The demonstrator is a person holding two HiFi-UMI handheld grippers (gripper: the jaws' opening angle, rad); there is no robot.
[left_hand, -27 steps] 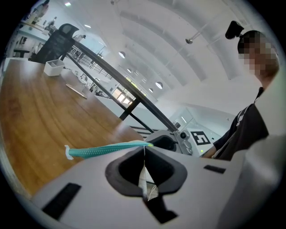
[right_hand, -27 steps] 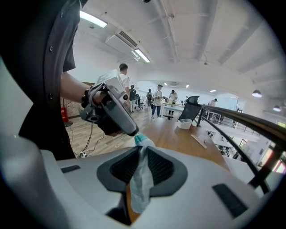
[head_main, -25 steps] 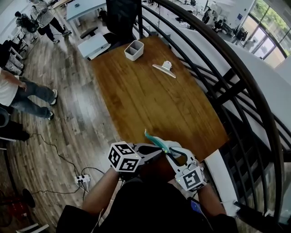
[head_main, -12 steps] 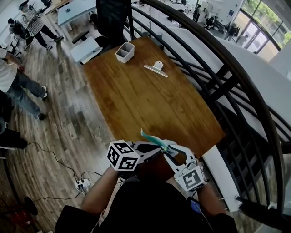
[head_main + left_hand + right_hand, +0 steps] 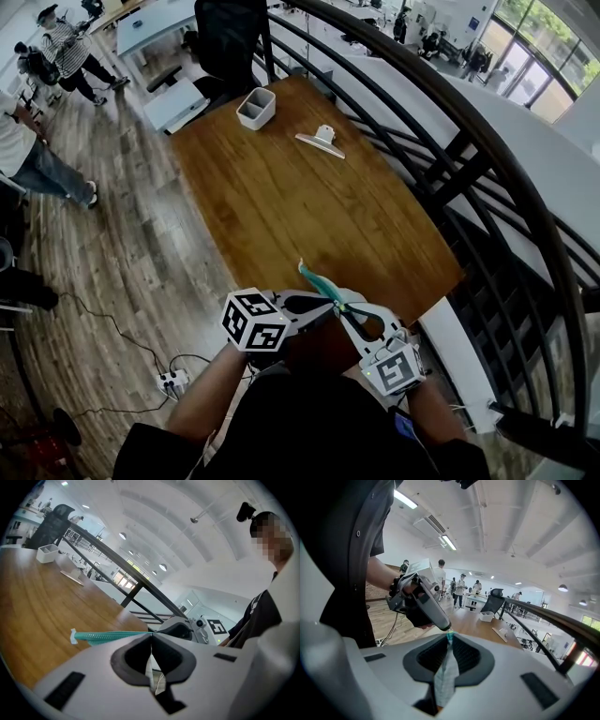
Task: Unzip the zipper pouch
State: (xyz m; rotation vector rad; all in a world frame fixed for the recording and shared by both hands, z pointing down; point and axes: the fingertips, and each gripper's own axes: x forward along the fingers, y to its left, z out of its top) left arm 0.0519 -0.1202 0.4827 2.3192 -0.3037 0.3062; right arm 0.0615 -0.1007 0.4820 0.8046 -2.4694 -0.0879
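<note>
now, tabletop [image 5: 309,206]: brown wood; white box [image 5: 255,108] and small white object [image 5: 321,141] at far end
room: plank floor [image 5: 141,244], black railing [image 5: 487,159], people [image 5: 28,159] beyond
zipper pouch [image 5: 321,282]: above near edge, between both tools
left tool [image 5: 151,637]: clamped on zipper pouch
right tool [image 5: 450,637]: jaws just closing, pinching zipper pouch

No words, numbers, brand names or signs legible anywhere; only wordless black-and-white square marker patterns on the left cube [image 5: 255,322] of the left gripper [image 5: 328,306] and on the right cube [image 5: 395,368] of the right gripper [image 5: 341,309], one such pattern on the right cube also in the left gripper view [image 5: 216,626], a code of blocks rather than letters or digits
</note>
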